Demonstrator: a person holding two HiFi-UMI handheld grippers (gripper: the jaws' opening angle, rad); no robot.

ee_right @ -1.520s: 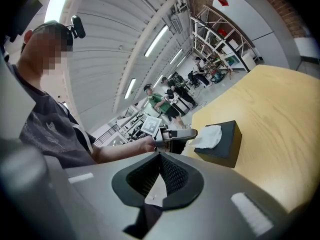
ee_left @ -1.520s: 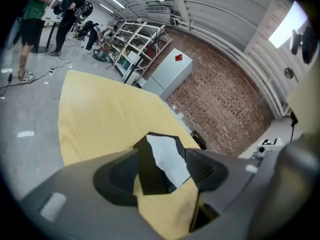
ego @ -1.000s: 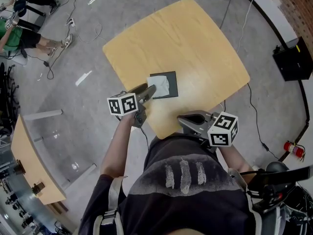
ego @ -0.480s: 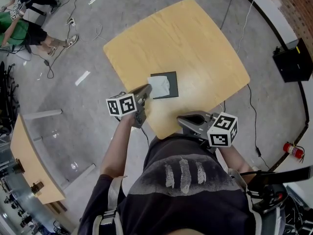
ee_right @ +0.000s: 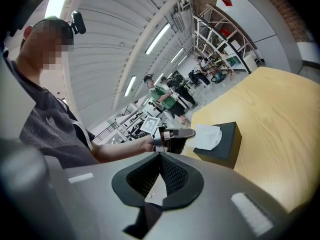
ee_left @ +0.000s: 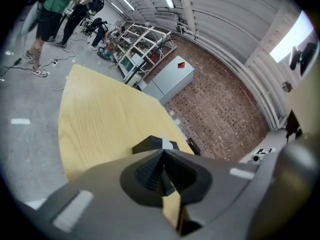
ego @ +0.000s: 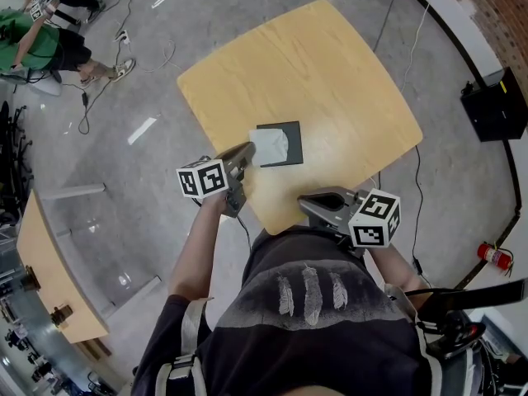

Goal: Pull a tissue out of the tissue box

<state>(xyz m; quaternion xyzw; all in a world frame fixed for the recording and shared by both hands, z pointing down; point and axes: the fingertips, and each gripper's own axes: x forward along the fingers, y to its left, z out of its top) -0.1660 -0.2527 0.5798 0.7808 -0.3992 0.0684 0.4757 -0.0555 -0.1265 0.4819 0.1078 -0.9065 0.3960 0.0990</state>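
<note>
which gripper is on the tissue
The left gripper, jaws shut on the tissue; the right gripper hangs back, shut and empty, near the table edge.

text: none legible | labels, numbers, signs: none legible

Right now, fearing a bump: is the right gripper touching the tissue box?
No, the right gripper sits at the near edge of the table, apart from the tissue box.

A person is wearing a dark T-shirt [ego: 330,345] bearing three pale streaks, grey straps [ego: 191,328] crossing the shoulders. The grey left gripper [ego: 250,148] and right gripper [ego: 304,203] are each carrying a black-and-white marker cube [ego: 203,178].
</note>
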